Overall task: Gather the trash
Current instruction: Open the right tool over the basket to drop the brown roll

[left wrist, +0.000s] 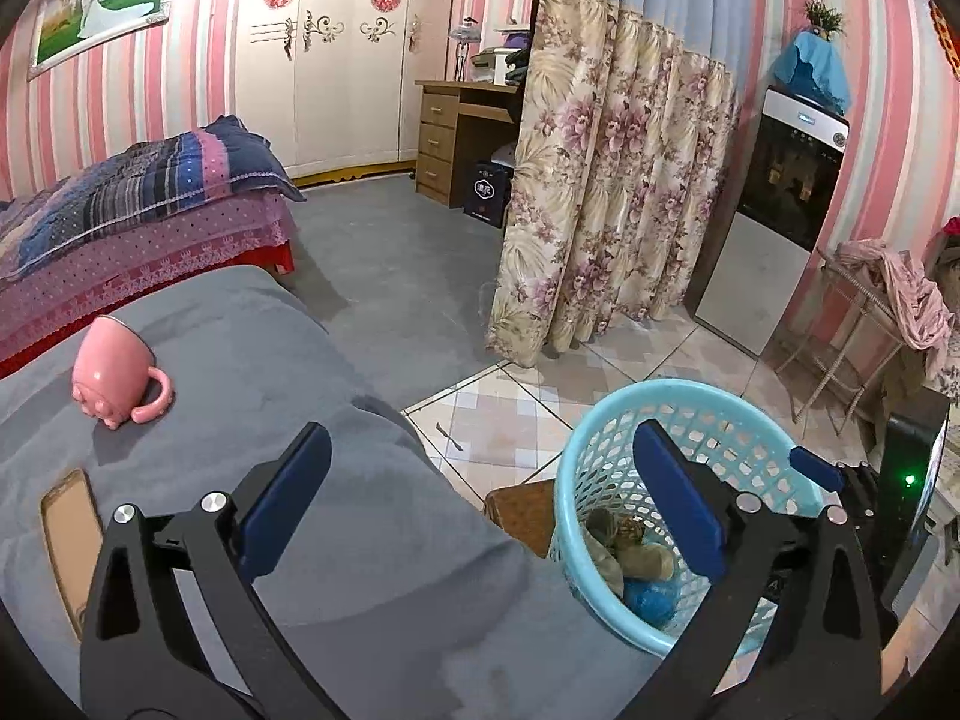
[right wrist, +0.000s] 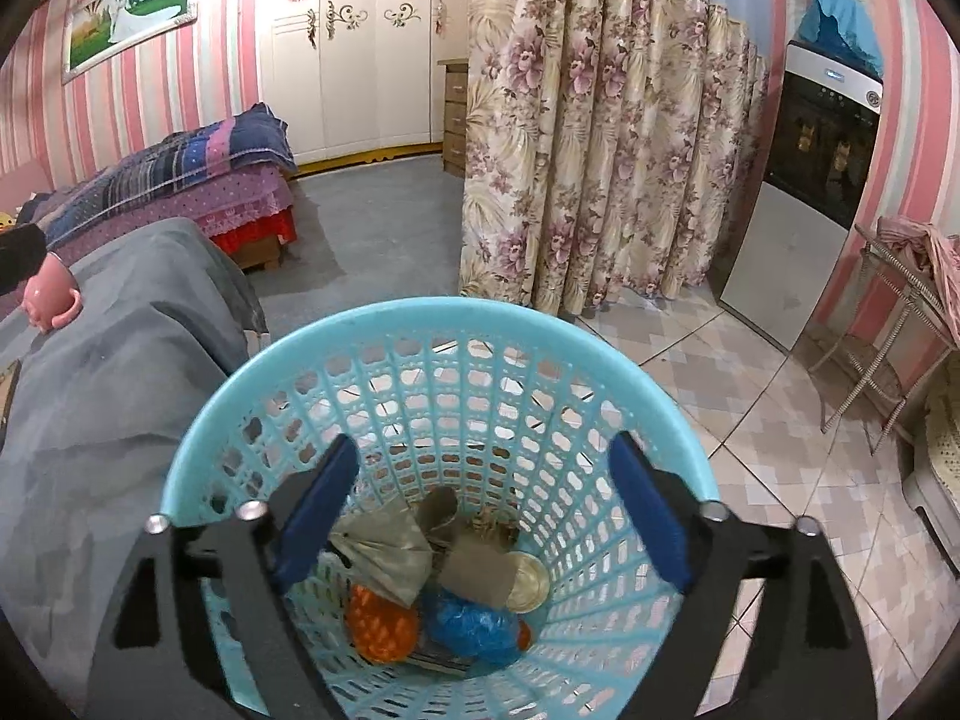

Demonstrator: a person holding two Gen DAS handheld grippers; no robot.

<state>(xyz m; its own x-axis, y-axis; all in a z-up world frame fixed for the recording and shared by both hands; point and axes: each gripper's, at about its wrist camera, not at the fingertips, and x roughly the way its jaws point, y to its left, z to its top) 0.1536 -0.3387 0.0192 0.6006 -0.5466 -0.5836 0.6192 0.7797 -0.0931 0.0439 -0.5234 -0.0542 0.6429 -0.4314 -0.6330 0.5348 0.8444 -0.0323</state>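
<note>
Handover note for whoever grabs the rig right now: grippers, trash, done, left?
Left gripper: jaws open, empty, over the edge of the grey blanket.
Right gripper: jaws open, empty, above the blue basket.
Done: the basket holds a grey wrapper, orange piece, blue crumpled bag, cardboard tube and round lid.
Left: on the blanket only a pink mug on its side and a phone show; probably not trash. Check for more out of view.
</note>
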